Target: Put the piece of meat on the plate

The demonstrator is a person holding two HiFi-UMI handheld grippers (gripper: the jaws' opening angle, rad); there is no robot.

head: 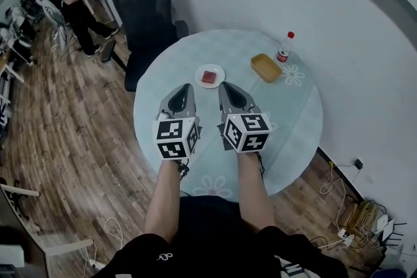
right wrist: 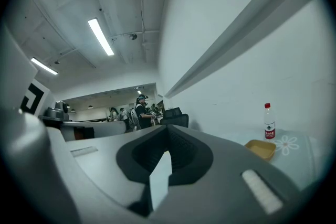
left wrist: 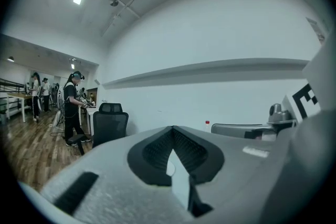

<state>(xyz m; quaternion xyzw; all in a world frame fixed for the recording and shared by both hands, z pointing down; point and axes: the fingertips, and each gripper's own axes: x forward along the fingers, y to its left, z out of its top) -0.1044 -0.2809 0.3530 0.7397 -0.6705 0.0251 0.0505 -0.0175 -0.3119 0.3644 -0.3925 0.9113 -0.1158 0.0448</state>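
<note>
A red piece of meat (head: 209, 77) lies on a small white plate (head: 199, 77) on the far half of the round pale-green table (head: 293, 127). Both grippers hover side by side over the near part of the table, pointing away from me, level. The left gripper (head: 186, 87) is shut and holds nothing; its tip is just short of the plate, to its left. The right gripper (head: 223, 85) also looks shut and empty, its tip near the plate's right edge. The gripper views show only closed jaws, the left gripper (left wrist: 171, 131) and the right gripper (right wrist: 168, 131); plate and meat are hidden there.
A yellow tray (head: 266, 68) and a red-capped bottle (head: 285, 47) stand at the table's far right, the tray (right wrist: 260, 149) and bottle (right wrist: 269, 121) also showing in the right gripper view. A black office chair (head: 148, 16) stands behind the table. A person (head: 68, 0) works at the far left. Cables (head: 345, 205) lie on the floor.
</note>
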